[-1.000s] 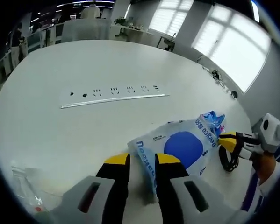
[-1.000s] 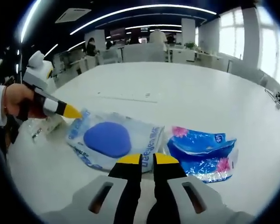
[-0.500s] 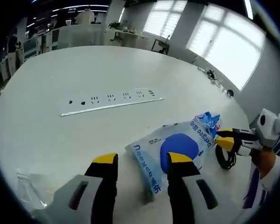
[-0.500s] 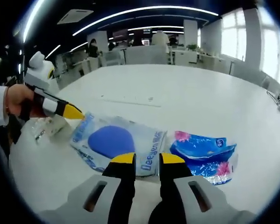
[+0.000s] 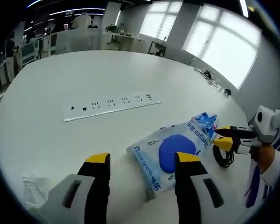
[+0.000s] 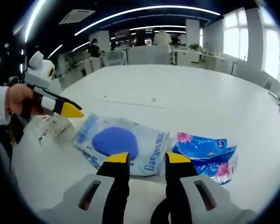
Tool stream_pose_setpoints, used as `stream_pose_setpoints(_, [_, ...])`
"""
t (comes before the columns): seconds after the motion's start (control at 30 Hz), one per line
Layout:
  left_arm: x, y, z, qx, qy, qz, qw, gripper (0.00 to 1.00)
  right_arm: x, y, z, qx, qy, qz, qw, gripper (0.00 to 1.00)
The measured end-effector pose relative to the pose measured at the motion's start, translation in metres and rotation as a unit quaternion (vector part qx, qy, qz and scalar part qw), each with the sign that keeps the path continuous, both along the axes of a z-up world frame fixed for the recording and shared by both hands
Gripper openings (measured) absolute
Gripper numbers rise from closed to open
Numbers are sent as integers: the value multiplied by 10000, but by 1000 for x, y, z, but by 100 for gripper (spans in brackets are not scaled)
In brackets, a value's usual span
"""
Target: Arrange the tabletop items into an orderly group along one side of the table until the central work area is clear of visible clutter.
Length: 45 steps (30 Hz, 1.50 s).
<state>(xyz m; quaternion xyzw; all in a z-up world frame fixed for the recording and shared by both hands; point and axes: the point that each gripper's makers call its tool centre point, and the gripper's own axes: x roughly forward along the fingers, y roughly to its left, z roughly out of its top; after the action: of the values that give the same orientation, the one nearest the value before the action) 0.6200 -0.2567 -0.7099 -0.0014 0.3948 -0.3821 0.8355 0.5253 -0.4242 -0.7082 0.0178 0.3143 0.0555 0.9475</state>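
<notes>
A white and blue packet (image 5: 172,150) with a blue oval lies flat on the white table (image 5: 83,65). Its near corner sits between the jaws of my left gripper (image 5: 142,158), which is open and holds nothing. My right gripper (image 6: 147,158) is open too, just short of that packet's (image 6: 121,142) printed edge. A blue floral packet (image 6: 204,151) lies against its right side and peeks out behind it (image 5: 206,120) in the left gripper view. There my right gripper (image 5: 224,136) enters from the right with its jaws apart. My left gripper (image 6: 67,108) comes in from the left in the right gripper view.
A white power strip (image 5: 111,103) is set into the table beyond the packets. A clear plastic bag (image 6: 47,126) lies by the left gripper. A black cable loop (image 5: 222,156) rests near the right gripper. Office desks and windows stand far behind.
Both grippers' jaws have spread from nearly closed to wide apart. Both views have pulled back slightly from the white and blue packet, which lies where it was.
</notes>
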Motion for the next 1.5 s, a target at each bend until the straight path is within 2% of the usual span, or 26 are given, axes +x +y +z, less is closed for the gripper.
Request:
stream_pose_setpoints(0.3, [-3, 1, 8, -48, -86, -119, 9999, 67, 0, 4, 4, 30, 3, 62, 10000, 35])
stream_pose_setpoints(0.67, [-11, 10, 19, -136, -119, -306, 9994, 81, -1, 10, 12, 103, -18, 177, 9998, 49])
stream_pose_setpoints(1.5, [-31, 41, 58, -339, -309, -404, 9981, 93, -13, 26, 39, 150, -117, 392, 9991, 63])
